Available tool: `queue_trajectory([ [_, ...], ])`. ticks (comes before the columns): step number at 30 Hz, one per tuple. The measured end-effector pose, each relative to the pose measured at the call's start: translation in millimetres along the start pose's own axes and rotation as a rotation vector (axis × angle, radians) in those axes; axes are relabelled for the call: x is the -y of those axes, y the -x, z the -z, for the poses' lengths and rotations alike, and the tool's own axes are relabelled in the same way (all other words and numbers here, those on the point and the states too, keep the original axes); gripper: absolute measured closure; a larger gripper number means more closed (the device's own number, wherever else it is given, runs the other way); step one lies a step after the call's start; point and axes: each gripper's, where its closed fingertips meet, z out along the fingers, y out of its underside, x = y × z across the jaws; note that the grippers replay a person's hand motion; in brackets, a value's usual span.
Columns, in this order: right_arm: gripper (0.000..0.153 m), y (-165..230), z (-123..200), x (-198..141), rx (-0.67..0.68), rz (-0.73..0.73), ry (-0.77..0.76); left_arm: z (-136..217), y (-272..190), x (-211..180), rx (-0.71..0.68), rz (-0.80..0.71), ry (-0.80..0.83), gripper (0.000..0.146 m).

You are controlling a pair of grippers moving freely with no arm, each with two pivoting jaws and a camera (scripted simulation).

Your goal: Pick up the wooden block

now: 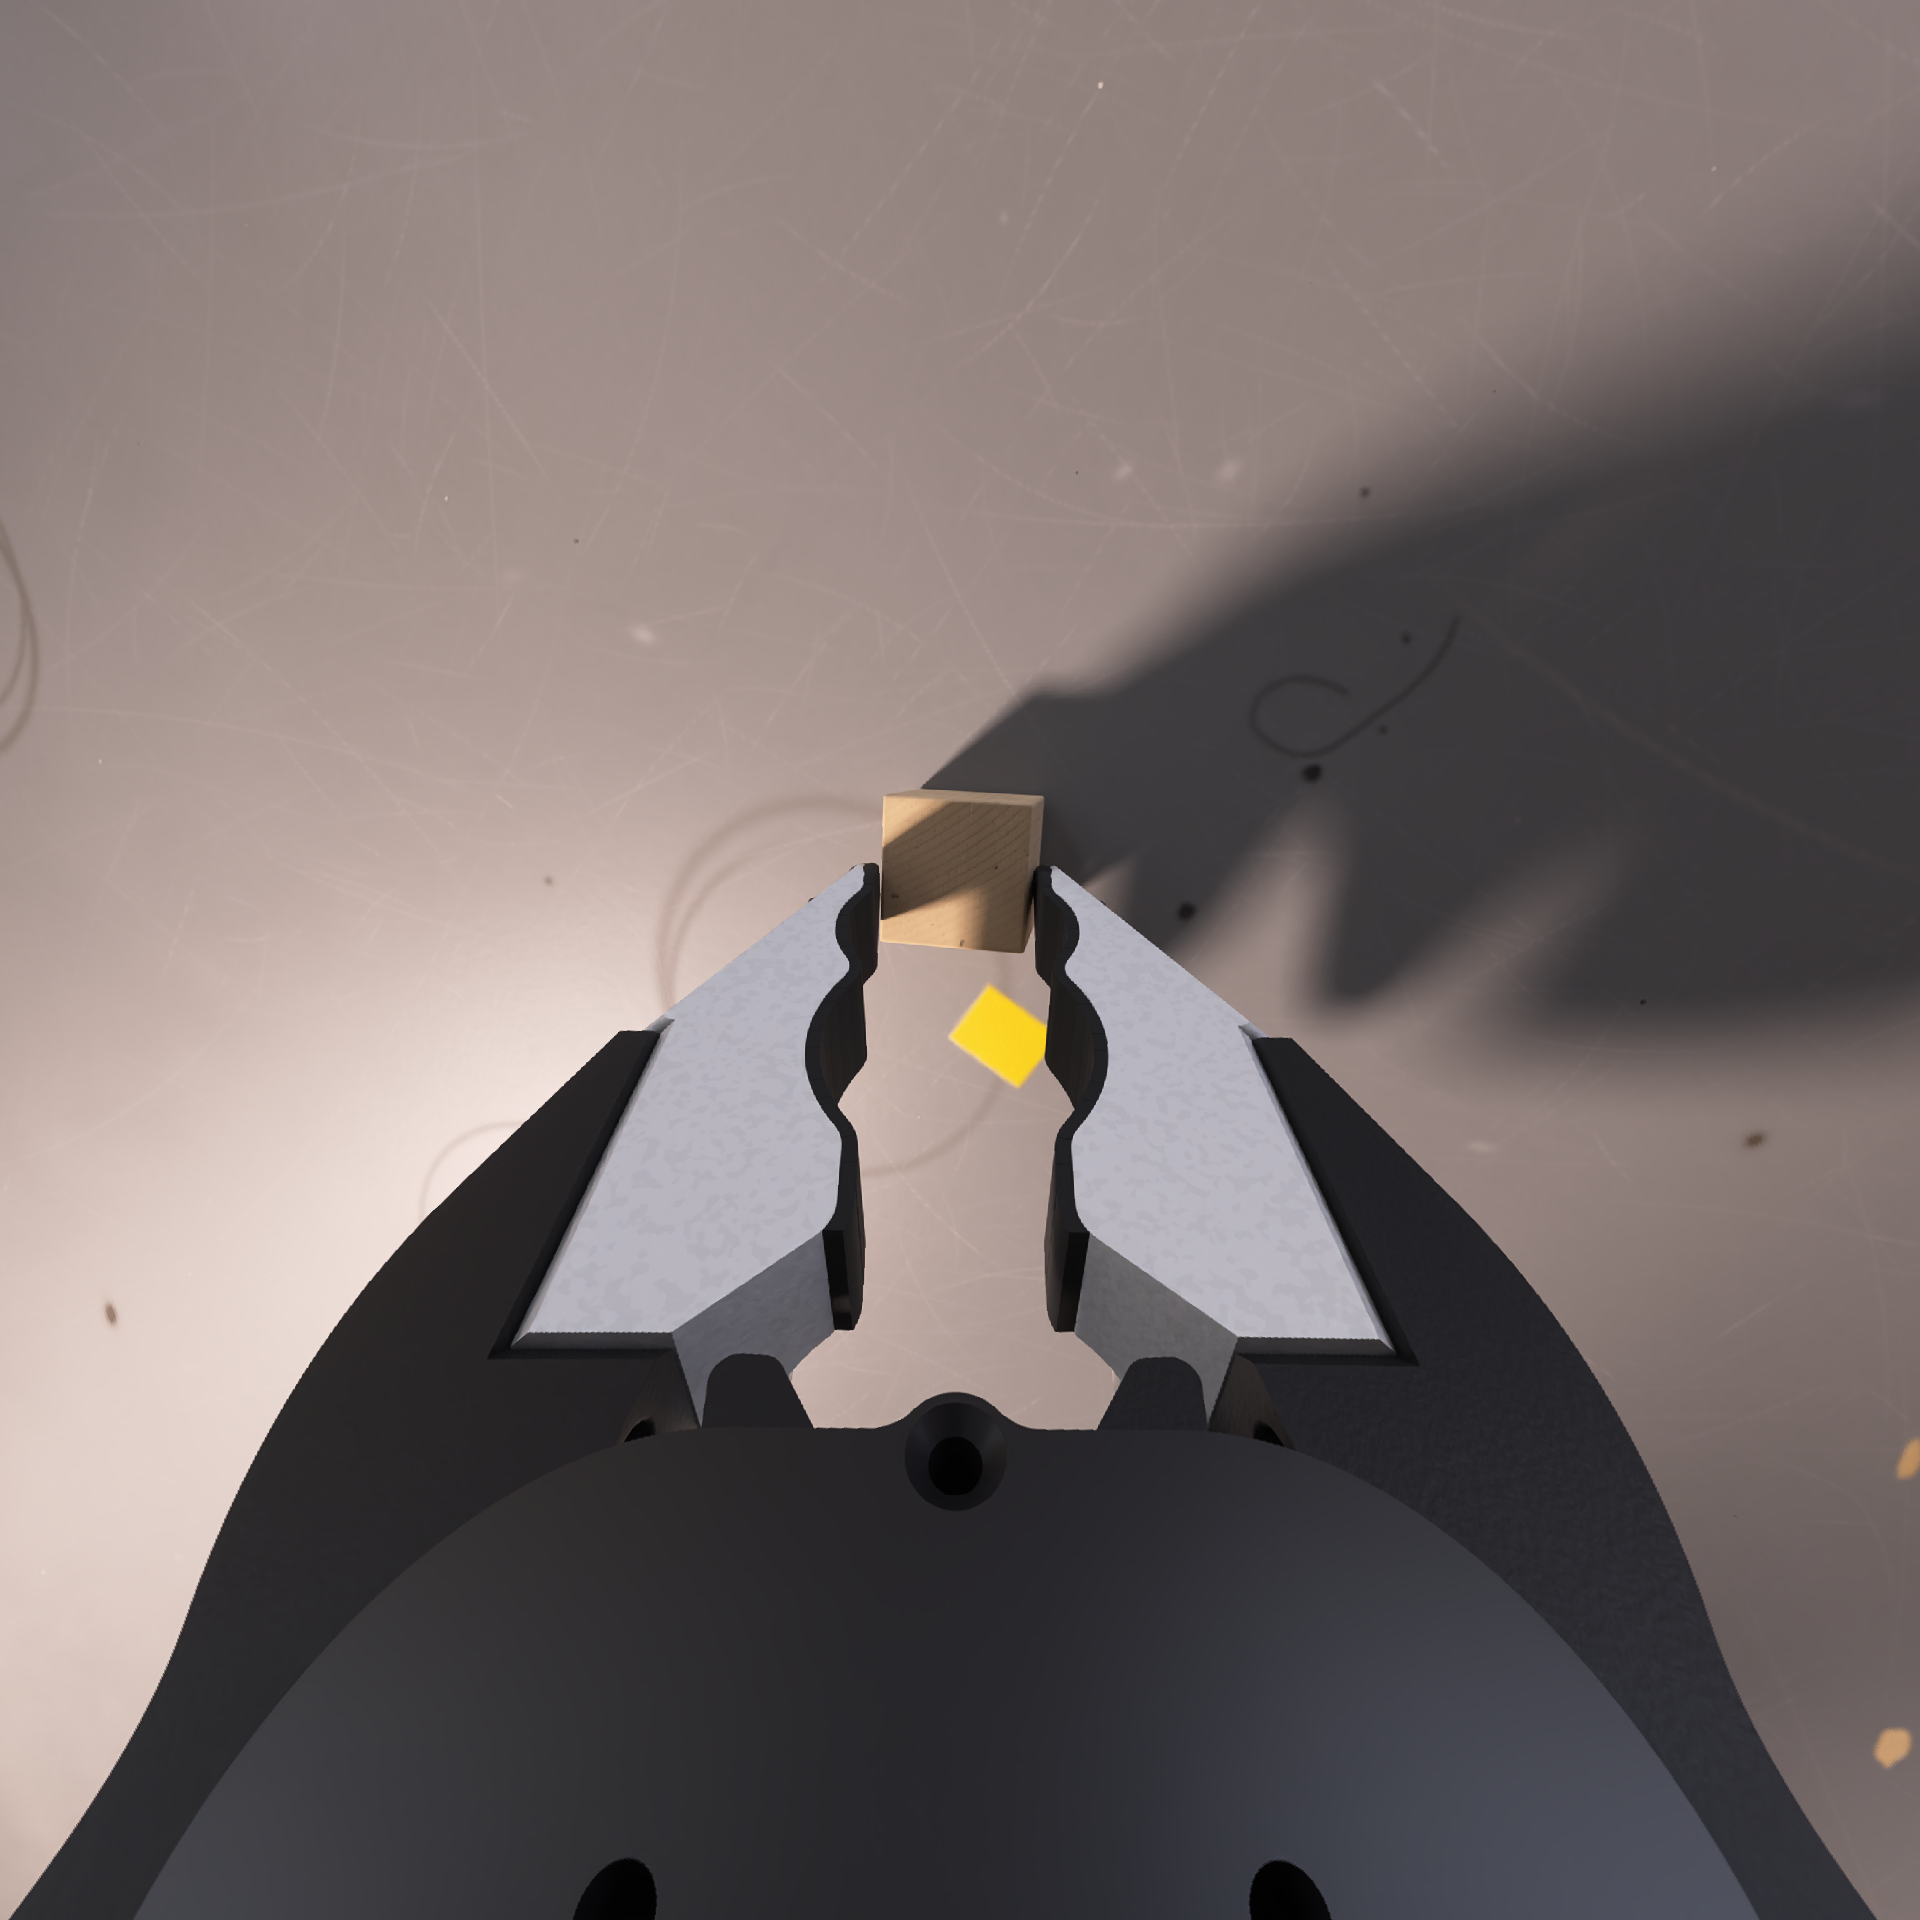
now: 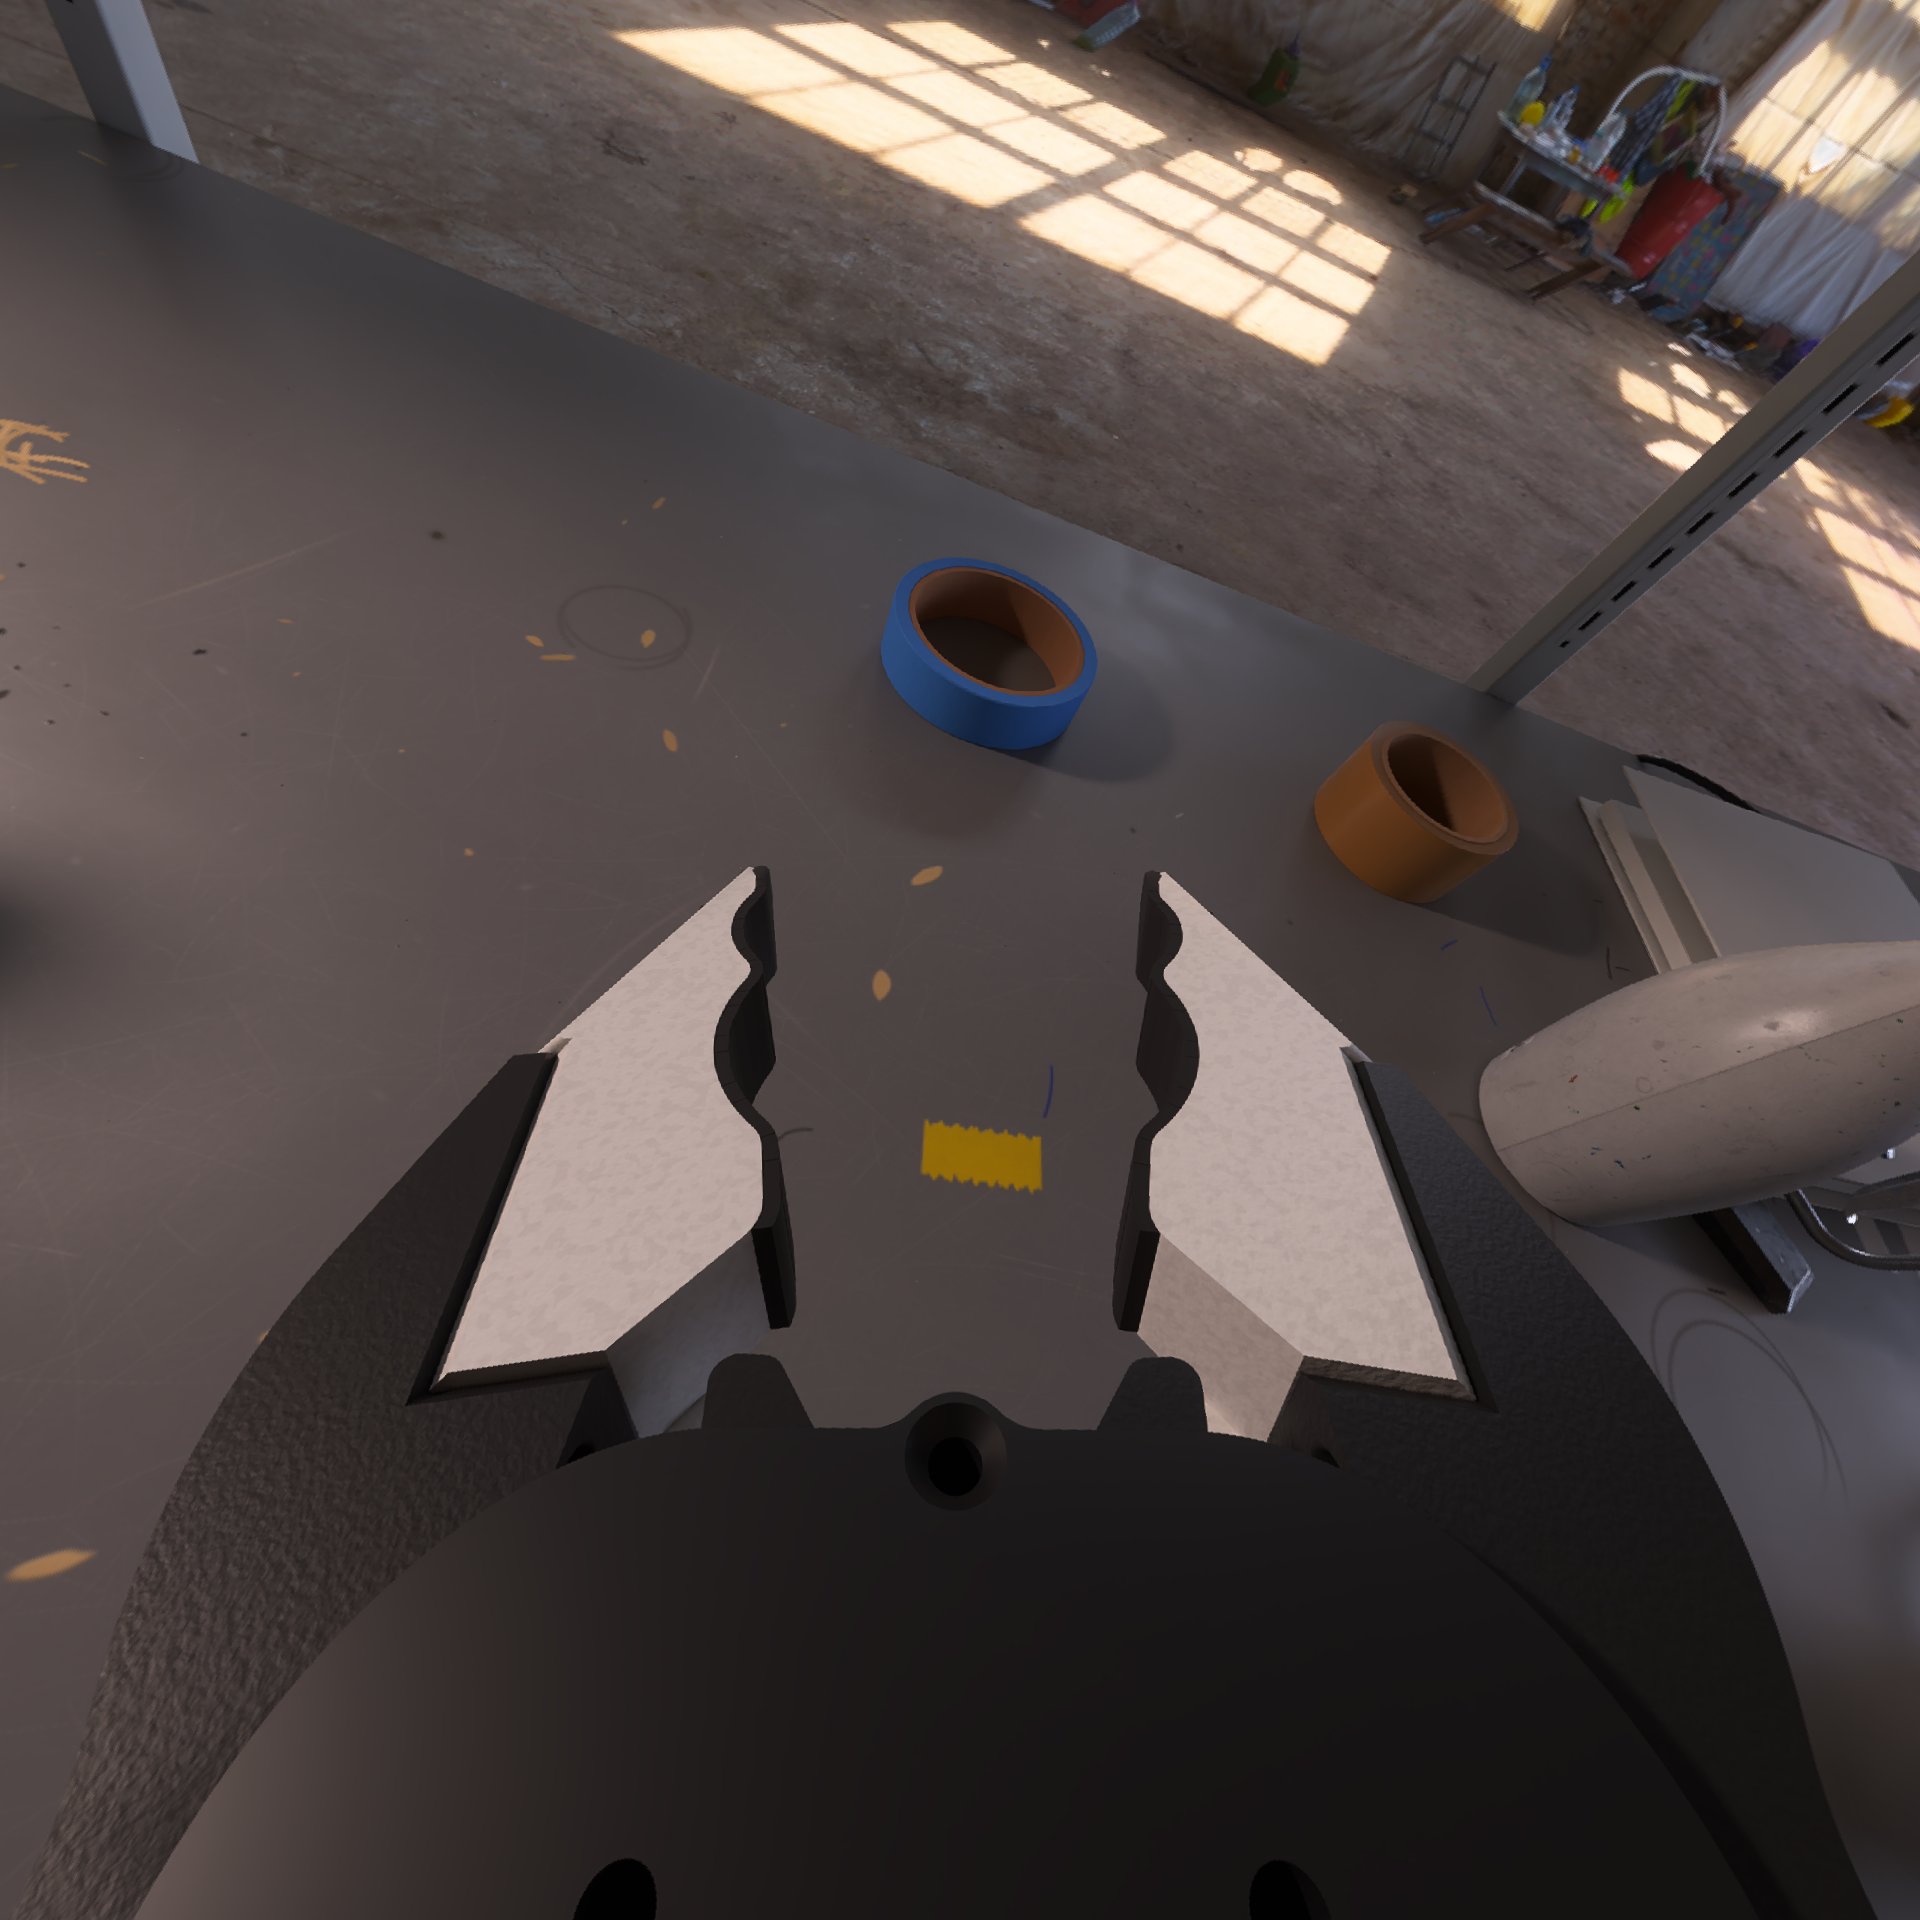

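My left gripper (image 1: 956,883) pinches the wooden block (image 1: 958,871) right at its fingertips, dead ahead and clear of the surface (image 1: 416,520). My right gripper (image 2: 956,883) hangs spread and empty, no block in its view.

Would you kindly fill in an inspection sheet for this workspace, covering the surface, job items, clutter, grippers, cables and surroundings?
Surface: grey scratched table, speckled with orange flecks; yellow patch on it.
Job's things: wooden block pinched between the left gripper's fingertips.
Clutter: blue tape roll, brown tape roll, white sheets, pale rounded object, all on the table to the right.
Grippers: left closed on the block; right gripper open, empty.
Cables: nothing seen.
Surroundings: sunlit concrete floor, metal posts.
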Motion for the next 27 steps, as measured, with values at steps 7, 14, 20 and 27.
queue_trajectory([
  [7,0.082,2,-1,-1,0.005,0.013,0.011,2,-1,-10,-0.012,0.029,0.054,0.117],
  [14,0.082,5,-3,-3,0.014,0.026,0.023,7,2,1,0.015,0.016,0.007,0.117],
  [20,0.082,6,-4,-4,0.013,0.042,0.03,79,7,38,0.227,-0.085,-0.155,0.117],
  [27,0.082,8,-4,-4,0.018,0.048,0.034,164,-72,108,0.372,-0.372,-0.386,0.117],
])
